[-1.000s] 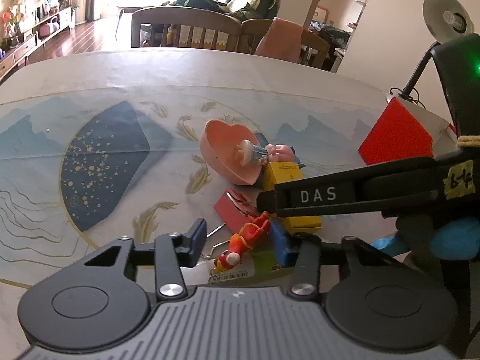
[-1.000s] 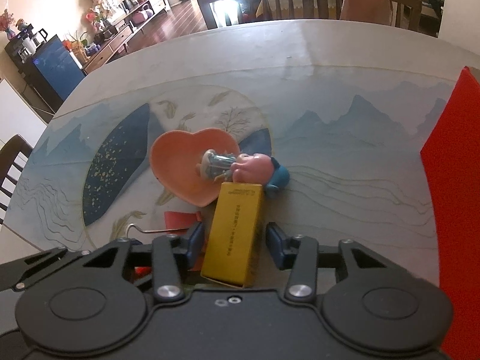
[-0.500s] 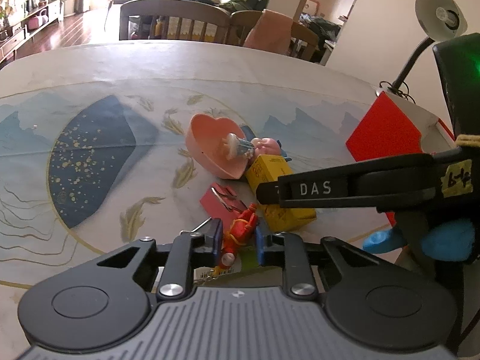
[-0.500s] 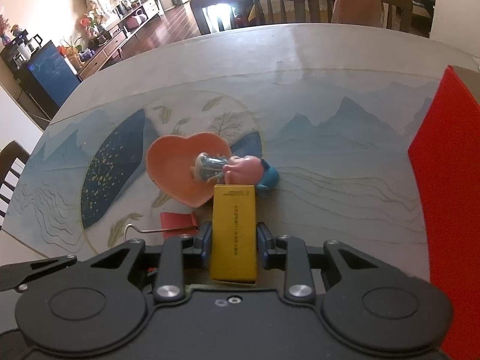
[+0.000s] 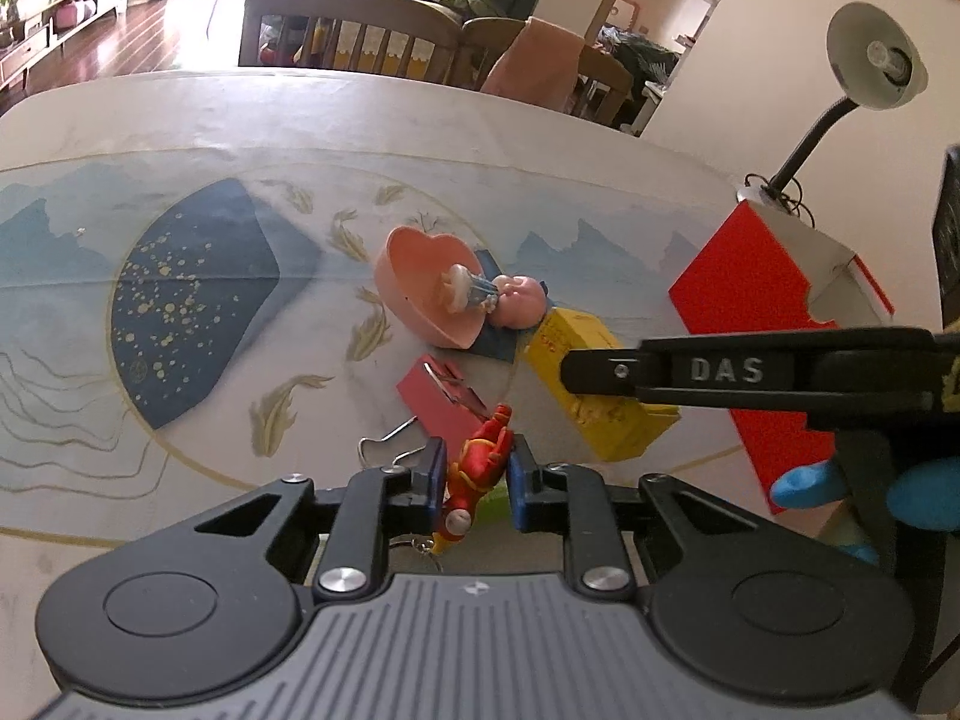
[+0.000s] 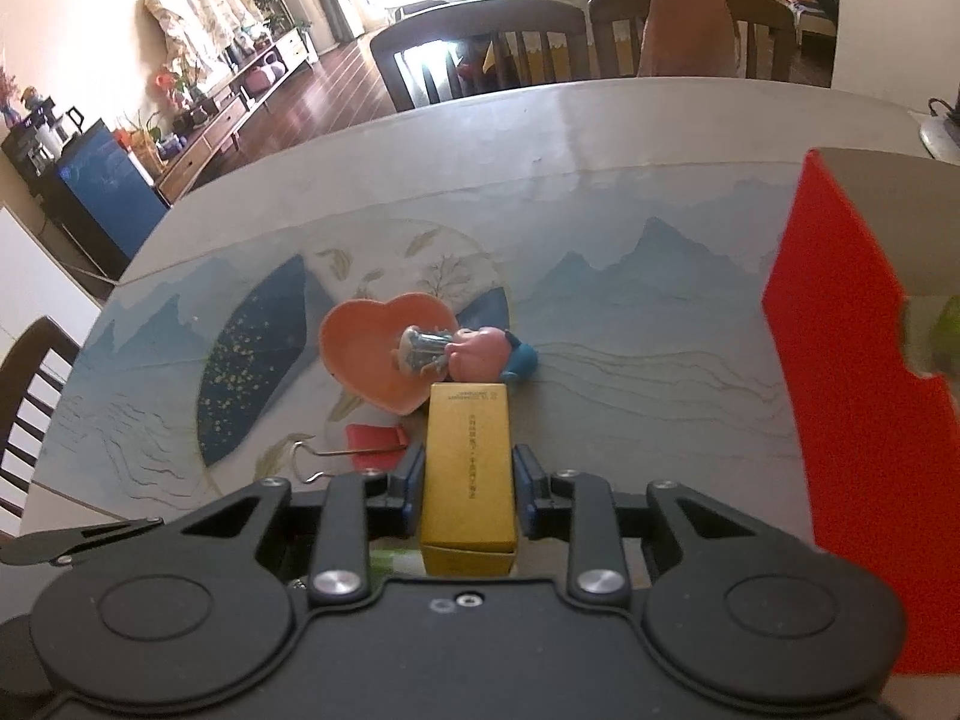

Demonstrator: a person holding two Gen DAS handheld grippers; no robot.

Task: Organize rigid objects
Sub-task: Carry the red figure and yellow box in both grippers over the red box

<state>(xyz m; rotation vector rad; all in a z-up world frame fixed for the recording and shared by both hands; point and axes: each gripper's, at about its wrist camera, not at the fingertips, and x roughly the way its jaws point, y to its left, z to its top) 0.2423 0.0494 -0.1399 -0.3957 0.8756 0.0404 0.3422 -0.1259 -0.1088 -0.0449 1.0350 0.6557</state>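
Left gripper (image 5: 471,476): fingers closed on the red toy figure (image 5: 480,462), pads pressed to its sides, figure's head toward the camera. Right gripper (image 6: 468,483): fingers clamped on the long flanks of the yellow box (image 6: 469,456), which points straight ahead.

Landmark: pink heart dish (image 6: 378,354). The box's far end sits just short of the dish's near rim. A small capped jar (image 6: 423,351) lies across the dish's right lobe, touching a pink pig toy (image 6: 480,354) just right of it. A red binder clip (image 6: 372,438) lies on the tabletop (image 6: 630,228) near the dish's tip. A red carton (image 6: 852,408) stands well to the right.

Progress, judged: early. Two items gripped, whether lifted I cannot tell; dish, jar, pig, clip unsorted. Carton looks the likely destination.

Pose: both grippers low, nearly level, side by side; the right one crosses the left view above the box.
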